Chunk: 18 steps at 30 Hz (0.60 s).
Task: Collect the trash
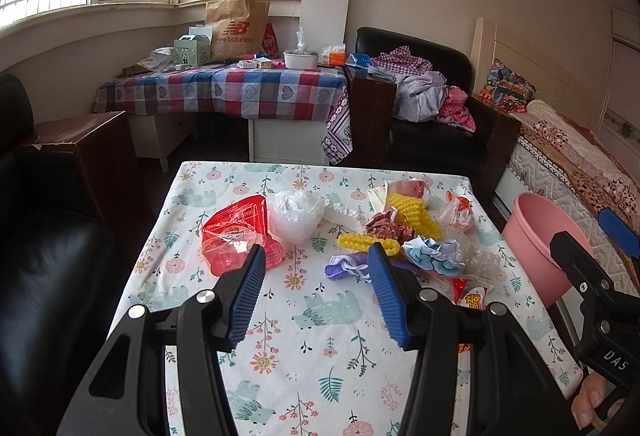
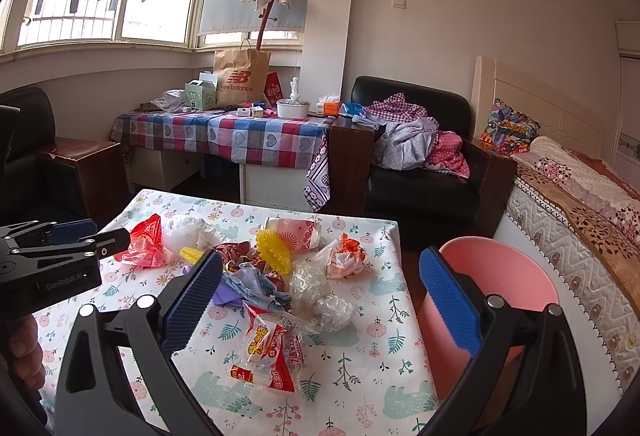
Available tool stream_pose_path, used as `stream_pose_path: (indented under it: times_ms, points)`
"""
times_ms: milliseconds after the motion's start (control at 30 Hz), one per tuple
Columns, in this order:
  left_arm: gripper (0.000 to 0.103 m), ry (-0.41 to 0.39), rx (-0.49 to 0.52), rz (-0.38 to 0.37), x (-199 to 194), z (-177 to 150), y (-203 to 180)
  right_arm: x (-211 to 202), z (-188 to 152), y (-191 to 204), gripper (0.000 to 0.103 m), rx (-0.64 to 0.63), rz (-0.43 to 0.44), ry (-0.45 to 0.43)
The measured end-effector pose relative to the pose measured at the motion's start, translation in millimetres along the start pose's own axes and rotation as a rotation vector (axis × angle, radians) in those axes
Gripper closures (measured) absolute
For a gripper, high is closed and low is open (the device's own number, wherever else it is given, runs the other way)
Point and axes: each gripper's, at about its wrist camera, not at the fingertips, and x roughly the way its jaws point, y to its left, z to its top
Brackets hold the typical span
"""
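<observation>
Left wrist view: the left gripper [image 1: 316,272] hovers over a floral-cloth desk [image 1: 304,348], jaws spread wide and holding nothing. Trash lies scattered ahead: a red plastic bag [image 1: 236,232], a white plastic bag [image 1: 296,213], yellow foam netting [image 1: 416,213]. Right wrist view: the right gripper [image 2: 320,296], also wide open and empty, sits above a snack wrapper [image 2: 268,352], beside a pink bucket [image 2: 504,276] off the desk's right edge.

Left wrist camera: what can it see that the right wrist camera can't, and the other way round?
Only the left wrist view shows the white foam strip behind the white bag, and the right gripper side-on. Only the right wrist view shows the whole red-and-yellow snack wrapper and the left gripper side-on. Both show the red plastic bag, the yellow netting and the pink bucket.
</observation>
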Motion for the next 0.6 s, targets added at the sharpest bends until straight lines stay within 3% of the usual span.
stream_pose_path:
  times_ms: [600]
  points:
    - [0.050, -0.002, 0.001, -0.003, 1.3, -3.7, 1.0, 4.6, -6.3, -4.0, 0.004, 0.011, -0.003, 0.011]
